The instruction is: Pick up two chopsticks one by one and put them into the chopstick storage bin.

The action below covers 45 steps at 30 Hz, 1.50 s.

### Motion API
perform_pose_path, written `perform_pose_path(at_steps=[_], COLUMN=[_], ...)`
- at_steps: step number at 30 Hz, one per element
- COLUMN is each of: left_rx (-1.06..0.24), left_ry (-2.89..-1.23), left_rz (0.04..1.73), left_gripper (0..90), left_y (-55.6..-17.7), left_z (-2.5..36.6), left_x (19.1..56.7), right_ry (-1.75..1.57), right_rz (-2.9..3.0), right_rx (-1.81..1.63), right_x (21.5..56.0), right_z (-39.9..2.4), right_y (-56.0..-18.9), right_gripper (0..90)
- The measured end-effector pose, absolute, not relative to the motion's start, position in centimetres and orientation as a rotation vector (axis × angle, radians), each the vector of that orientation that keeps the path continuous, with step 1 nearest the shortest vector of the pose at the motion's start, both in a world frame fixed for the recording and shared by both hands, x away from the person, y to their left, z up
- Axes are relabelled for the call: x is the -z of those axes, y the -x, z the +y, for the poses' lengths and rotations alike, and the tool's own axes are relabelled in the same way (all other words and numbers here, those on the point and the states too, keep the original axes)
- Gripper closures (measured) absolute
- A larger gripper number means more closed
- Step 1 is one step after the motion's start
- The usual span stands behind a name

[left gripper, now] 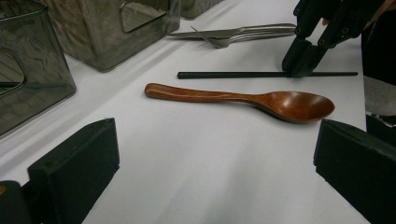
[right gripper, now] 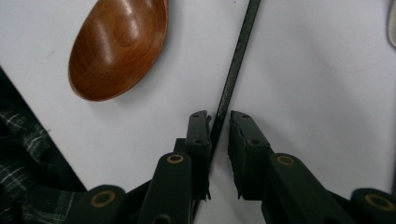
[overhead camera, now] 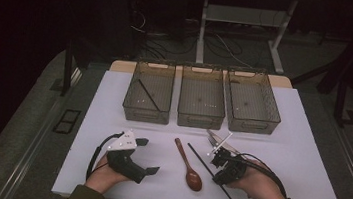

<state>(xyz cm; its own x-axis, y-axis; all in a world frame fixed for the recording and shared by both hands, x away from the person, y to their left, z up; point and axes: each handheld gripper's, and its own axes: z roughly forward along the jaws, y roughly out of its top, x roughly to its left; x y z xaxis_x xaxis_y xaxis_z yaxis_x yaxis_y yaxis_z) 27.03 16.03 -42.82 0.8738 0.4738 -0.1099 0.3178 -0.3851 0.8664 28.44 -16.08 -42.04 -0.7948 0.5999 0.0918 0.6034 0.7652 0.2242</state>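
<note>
Three see-through bins (overhead camera: pixel 202 102) sit in a row. One black chopstick (overhead camera: pixel 148 94) lies in the left bin; one black stick (right gripper: pixel 233 70) lies on the white table (overhead camera: pixel 283 157) beside one wooden spoon (overhead camera: pixel 189 166). The right gripper (right gripper: pixel 219 122) has its jaws around this stick, with a small gap on one side, not yet squeezing. The left gripper (left gripper: pixel 210 154) rests wide open, holding nothing. The fork and knife (left gripper: pixel 233 33) overlap, so they are hard to tell apart.

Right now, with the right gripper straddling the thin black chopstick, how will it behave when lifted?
The thin black chopstick looks straight, so probably stiff and light. The right gripper straddles it off-centre, so it may tilt. Lying flat on the white table, it could slip.
</note>
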Motion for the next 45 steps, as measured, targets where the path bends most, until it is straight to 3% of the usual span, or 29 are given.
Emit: perform_pose_path(at_steps=[26,45], left_rx=[-0.191,-0.196], left_ry=[-2.003,-2.002], left_rz=[0.577,0.575], left_gripper=[0.0,0.0], left_y=[-27.0,-27.0], left_z=[16.0,16.0], left_x=[42.8,42.7], right_ry=[1.064,1.138], right_rz=[-2.944,-2.807], right_rx=[0.357,0.736], right_x=[41.8,40.5], right_z=[-16.2,-19.8], right_y=[-28.7,-30.4], right_gripper=[85.1,85.4])
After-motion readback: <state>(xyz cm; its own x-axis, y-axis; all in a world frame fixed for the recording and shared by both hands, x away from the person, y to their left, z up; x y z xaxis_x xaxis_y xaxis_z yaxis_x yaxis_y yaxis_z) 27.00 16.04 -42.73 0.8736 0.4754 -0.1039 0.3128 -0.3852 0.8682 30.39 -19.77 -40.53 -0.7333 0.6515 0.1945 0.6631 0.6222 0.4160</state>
